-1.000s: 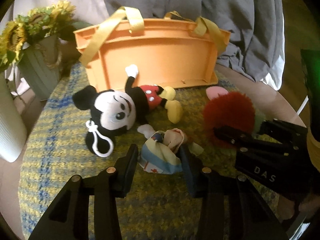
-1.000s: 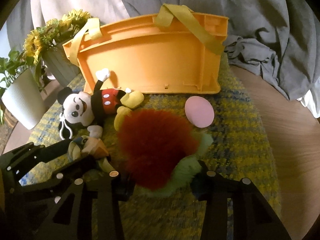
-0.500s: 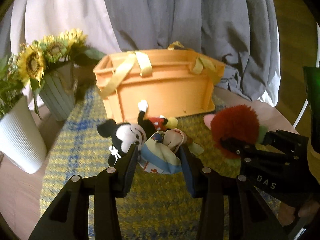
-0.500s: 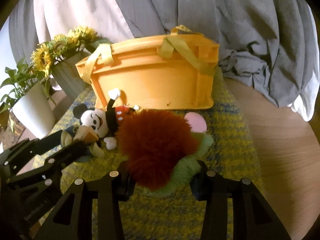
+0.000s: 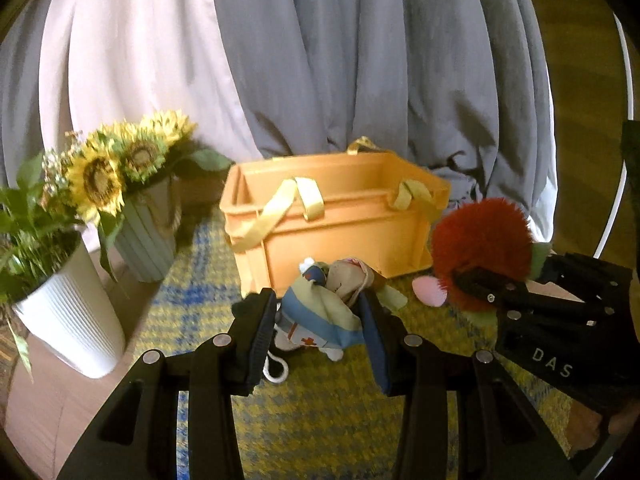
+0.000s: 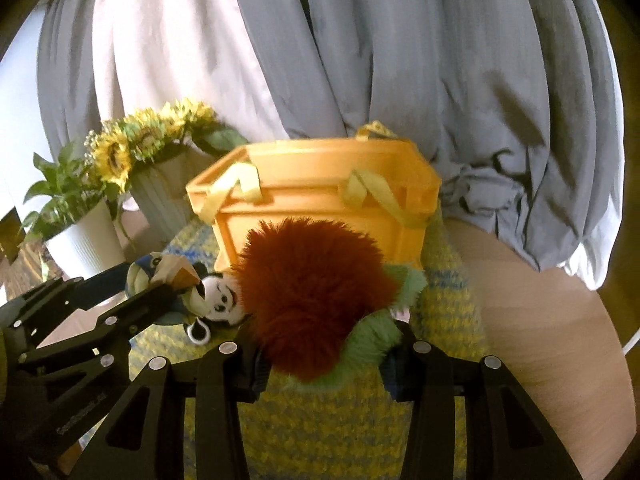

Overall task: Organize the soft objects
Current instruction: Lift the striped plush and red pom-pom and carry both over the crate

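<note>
Grey curtains [image 5: 400, 60] behind yellow-blue woven mat [image 5: 320, 420]; left hand-held gripper [image 5: 316, 320] pinching small doll [image 5: 320, 316]; right hand-held gripper [image 6: 324, 360] pinching red plush [image 6: 308, 292]

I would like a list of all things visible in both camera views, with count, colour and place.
small doll: 1, blue and cream, in left gripper
fuzzy toy: 1, red and green, in right gripper
mouse plush: 1, black and white, on mat
basket: 1, orange, yellow straps, on mat
mat: 1, yellow-blue, on table
sunflower vase: 1, grey-green, left
plant pot: 1, white, left
curtains: grey and white, behind
left gripper: black
right gripper: black
</note>
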A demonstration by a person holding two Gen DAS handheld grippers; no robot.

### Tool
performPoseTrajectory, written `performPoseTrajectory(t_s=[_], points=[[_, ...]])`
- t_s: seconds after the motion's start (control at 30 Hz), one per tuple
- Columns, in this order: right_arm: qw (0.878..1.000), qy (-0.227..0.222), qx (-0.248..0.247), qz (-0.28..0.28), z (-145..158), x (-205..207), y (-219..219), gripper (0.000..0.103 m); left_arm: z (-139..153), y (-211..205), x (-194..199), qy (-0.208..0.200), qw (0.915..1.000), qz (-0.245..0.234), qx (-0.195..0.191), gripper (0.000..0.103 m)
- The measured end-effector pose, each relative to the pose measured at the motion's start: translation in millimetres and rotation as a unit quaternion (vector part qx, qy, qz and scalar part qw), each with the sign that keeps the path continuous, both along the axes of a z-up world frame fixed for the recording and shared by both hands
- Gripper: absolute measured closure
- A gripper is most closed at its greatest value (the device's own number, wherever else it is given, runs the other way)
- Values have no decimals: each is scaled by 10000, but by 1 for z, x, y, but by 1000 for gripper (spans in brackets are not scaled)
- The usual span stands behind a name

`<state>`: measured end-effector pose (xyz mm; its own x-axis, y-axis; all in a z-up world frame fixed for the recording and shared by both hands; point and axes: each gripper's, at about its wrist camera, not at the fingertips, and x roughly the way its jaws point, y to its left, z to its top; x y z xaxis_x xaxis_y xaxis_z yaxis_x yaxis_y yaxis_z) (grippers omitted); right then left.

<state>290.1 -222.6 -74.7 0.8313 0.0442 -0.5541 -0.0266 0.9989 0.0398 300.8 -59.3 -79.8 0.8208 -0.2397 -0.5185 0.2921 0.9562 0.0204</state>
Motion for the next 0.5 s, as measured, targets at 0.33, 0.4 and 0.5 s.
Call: performPoseTrajectory(t_s=[0.33,0.4,0.5], points=[[9991,-422,-29,29,32,-5,6,59,34,6,-4,-537,9985,23,-104,61],[9987,-503,-20,22,38,-5,7,59,41,7,-4,-653,9978,18,-130,61],[9979,-648,-25,8,47,-5,7,59,50,7,-4,-804,9967,18,-145,61]])
